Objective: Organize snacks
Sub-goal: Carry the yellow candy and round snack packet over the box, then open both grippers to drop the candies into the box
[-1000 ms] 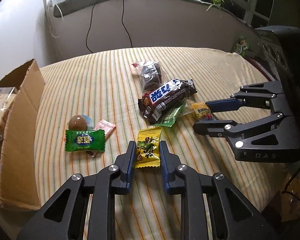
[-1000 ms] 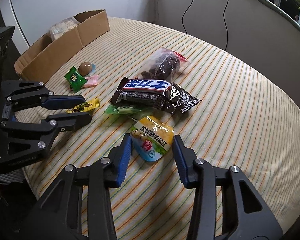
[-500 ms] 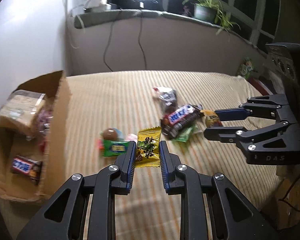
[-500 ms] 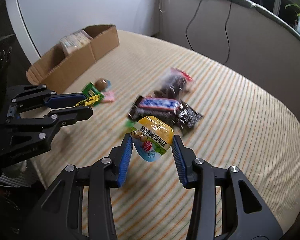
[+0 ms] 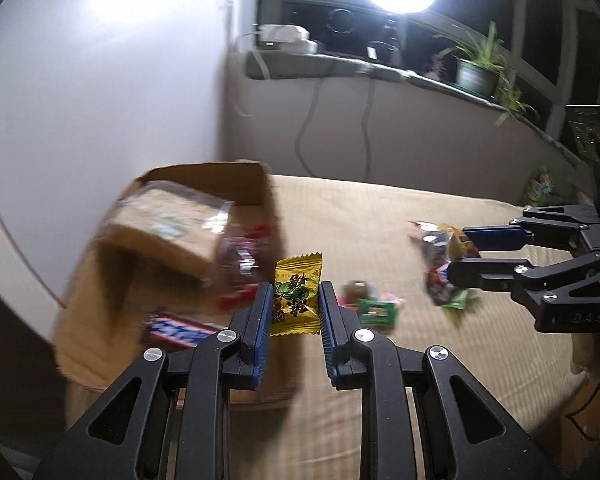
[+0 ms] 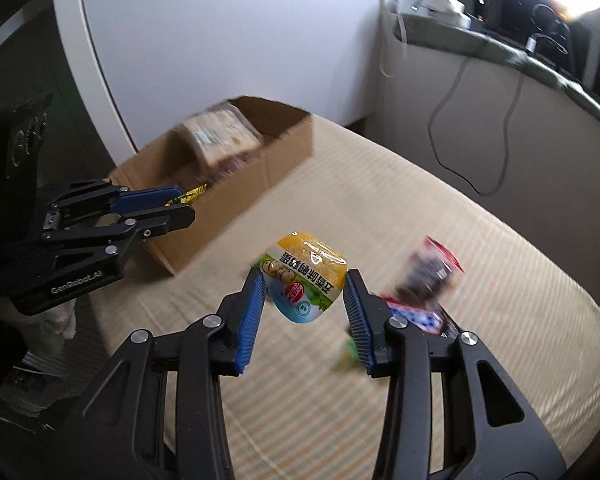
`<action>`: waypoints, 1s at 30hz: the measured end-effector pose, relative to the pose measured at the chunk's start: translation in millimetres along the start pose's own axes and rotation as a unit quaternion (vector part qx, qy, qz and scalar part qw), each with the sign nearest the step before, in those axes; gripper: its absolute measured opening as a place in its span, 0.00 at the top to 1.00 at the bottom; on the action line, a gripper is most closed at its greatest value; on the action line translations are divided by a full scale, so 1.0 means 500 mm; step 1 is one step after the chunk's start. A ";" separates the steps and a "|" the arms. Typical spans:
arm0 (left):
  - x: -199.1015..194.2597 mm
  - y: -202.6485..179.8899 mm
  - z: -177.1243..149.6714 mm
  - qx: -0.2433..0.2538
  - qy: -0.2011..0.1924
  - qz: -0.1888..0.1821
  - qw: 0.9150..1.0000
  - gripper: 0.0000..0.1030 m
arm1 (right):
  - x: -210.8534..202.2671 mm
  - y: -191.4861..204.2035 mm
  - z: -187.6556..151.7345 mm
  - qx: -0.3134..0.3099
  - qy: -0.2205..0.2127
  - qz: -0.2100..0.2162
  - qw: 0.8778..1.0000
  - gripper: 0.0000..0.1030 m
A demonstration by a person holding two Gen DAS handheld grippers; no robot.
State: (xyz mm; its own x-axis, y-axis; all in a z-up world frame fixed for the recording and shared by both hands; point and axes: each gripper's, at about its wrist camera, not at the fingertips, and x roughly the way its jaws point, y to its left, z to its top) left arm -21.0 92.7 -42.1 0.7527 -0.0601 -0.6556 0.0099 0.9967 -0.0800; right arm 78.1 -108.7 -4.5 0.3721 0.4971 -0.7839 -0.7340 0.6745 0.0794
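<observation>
My left gripper (image 5: 294,300) is shut on a yellow candy packet (image 5: 296,300) and holds it in the air at the near right edge of the cardboard box (image 5: 256,184). The box holds a clear bag of crackers (image 5: 172,216) and a blue chocolate bar (image 5: 180,330). My right gripper (image 6: 305,284) is shut on a yellow, white and green snack pouch (image 6: 305,280), lifted above the striped tablecloth (image 6: 380,200). In the right wrist view the left gripper (image 6: 180,204) is over the box (image 6: 288,136).
Loose snacks lie on the cloth: a green packet (image 5: 378,312), a brown round sweet (image 5: 358,288), a dark clear bag (image 6: 428,272) and a blue bar (image 6: 416,316). A wall and a ledge with cables, a plant (image 5: 480,68) and a bright lamp stand behind.
Both grippers have lifted their packets off the cloth and swung left towards the box. The left gripper has gone from the loose snacks to the box's edge.
</observation>
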 end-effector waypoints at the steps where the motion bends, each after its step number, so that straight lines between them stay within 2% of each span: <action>1: -0.004 0.017 -0.001 -0.005 -0.001 0.008 1.000 0.80 | 0.004 0.009 0.009 -0.005 -0.001 0.002 1.000 0.59; 8: -0.021 0.095 -0.007 -0.025 -0.001 0.044 0.999 0.79 | 0.056 0.081 0.076 -0.036 -0.006 0.026 0.999 0.59; 14: -0.020 0.132 -0.013 -0.037 0.004 0.059 0.998 0.79 | 0.106 0.140 0.113 -0.062 0.001 0.042 0.997 0.59; 24: -0.009 0.160 -0.011 -0.047 0.007 0.069 0.996 0.79 | 0.173 0.188 0.131 -0.079 0.021 0.059 0.995 0.59; 30: -0.005 0.159 -0.006 -0.044 0.007 0.073 0.996 0.77 | 0.181 0.197 0.130 -0.085 0.024 0.062 0.994 0.58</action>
State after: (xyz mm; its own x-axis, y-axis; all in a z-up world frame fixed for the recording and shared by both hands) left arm -23.8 171.8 -49.1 0.7330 0.0843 -0.6750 -0.1580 0.9863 -0.0484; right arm 76.0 38.1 -27.6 0.2472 0.5415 -0.8035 -0.8597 0.5051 0.0758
